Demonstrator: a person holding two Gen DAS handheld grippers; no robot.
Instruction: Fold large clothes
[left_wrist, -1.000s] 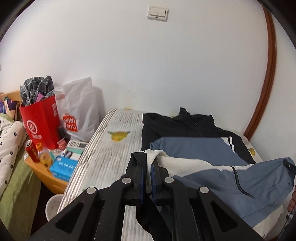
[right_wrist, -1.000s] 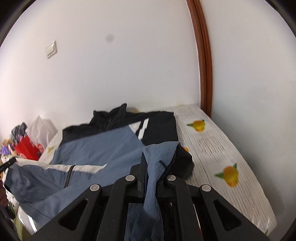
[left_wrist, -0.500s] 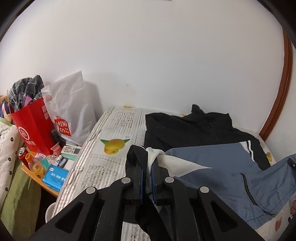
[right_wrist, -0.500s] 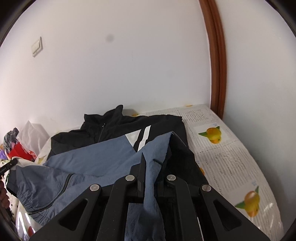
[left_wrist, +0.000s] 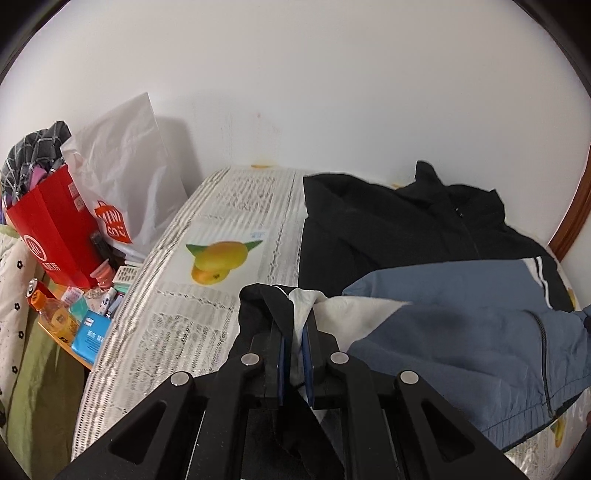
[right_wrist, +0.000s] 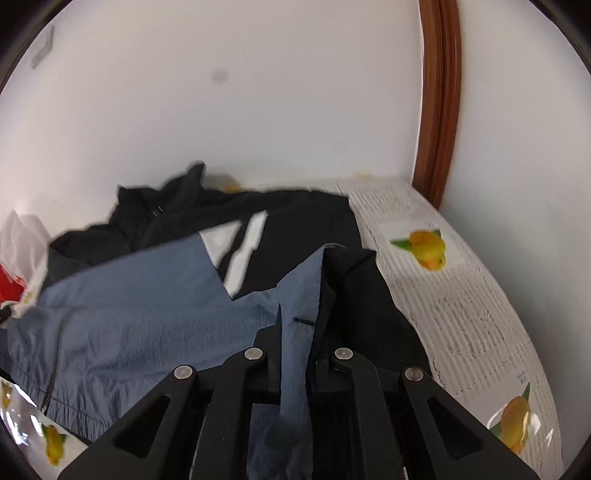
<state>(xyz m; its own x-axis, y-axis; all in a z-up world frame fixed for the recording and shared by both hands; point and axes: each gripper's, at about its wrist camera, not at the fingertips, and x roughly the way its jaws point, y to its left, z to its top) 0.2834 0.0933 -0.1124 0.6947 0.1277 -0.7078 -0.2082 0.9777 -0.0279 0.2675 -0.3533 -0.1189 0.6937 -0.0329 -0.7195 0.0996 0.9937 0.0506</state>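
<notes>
A black, blue and white zip jacket lies on a bed with a fruit-print cover; its collar is toward the wall. My left gripper is shut on a black and white fold of the jacket at its left side. My right gripper is shut on a blue fold of the jacket at its right side, beside a black part. Both hold the cloth low over the jacket's body.
Left of the bed a low stand holds a red paper bag, a white shopping bag, bottles and small boxes. A white wall runs behind. A brown door frame stands at the bed's far right corner.
Both grippers have moved forward toward the wall and lower, carrying the jacket's lower part up over its body. Both remain shut on the cloth.
</notes>
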